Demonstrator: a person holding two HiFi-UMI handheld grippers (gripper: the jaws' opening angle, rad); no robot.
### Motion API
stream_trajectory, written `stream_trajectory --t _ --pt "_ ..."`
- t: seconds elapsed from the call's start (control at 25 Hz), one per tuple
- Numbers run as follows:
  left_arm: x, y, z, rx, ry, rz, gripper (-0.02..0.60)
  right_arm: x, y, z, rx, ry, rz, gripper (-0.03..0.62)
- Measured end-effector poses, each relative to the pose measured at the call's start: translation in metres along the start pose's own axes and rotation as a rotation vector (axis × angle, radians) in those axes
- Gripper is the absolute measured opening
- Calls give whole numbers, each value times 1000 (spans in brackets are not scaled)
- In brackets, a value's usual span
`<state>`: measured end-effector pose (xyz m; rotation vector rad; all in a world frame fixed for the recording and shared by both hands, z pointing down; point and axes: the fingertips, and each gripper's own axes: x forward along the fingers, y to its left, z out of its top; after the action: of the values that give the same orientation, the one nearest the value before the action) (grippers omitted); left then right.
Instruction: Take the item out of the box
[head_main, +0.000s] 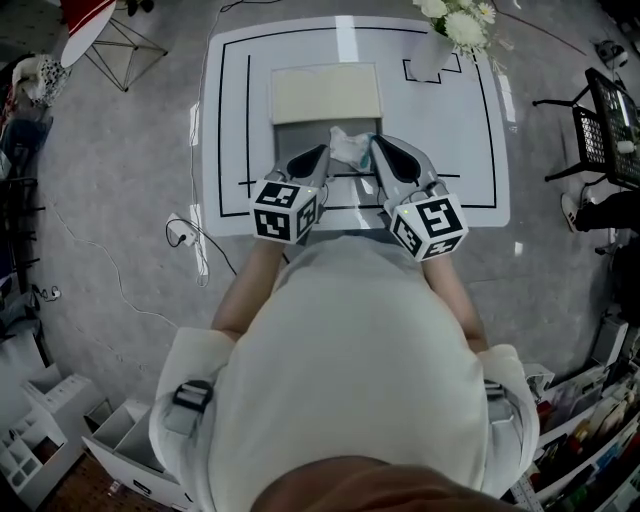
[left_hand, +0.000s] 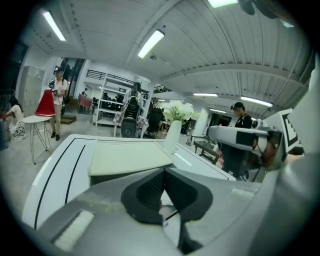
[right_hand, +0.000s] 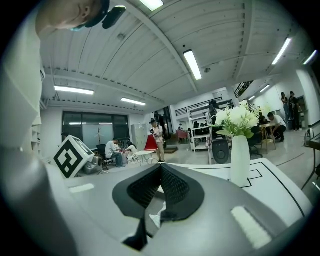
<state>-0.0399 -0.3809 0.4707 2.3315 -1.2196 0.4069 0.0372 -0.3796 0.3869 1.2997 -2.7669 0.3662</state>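
An open box (head_main: 322, 132) sits on the white table (head_main: 450, 150), its cream lid (head_main: 325, 92) folded back at the far side. A crumpled white and teal item (head_main: 350, 148) lies at the box's near edge between my two grippers. The left gripper (head_main: 322, 152) is just left of it, jaws shut (left_hand: 163, 170). The right gripper (head_main: 377, 142) is just right of it and its jaws also meet at the tips (right_hand: 160, 167). White bits of the item (left_hand: 166, 199) (right_hand: 156, 218) show under each pair of jaws. Neither gripper view shows anything pinched.
A white vase of flowers (head_main: 432, 55) stands at the table's far right inside a marked square. Black lines frame the table. A cable (head_main: 185, 235) lies on the floor to the left, and a black chair (head_main: 610, 130) stands to the right. People stand far off (left_hand: 59, 102).
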Motion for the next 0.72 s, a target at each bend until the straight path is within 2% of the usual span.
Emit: stream_trajectory --t 0.2,0.64,0.68,0.72 --pt "22 6 3 14 71 -2 0 14 -19 -1 8 14 6 -2" --pt "54 1 -9 156 306 -94 4 26 -35 0 17 23 18 -2" --pt "57 -1 -12 168 331 -110 62 26 -36 -1 19 24 18 -2" --pt "59 -2 -15 183 359 -128 77 26 -38 -2 20 25 17 -2"
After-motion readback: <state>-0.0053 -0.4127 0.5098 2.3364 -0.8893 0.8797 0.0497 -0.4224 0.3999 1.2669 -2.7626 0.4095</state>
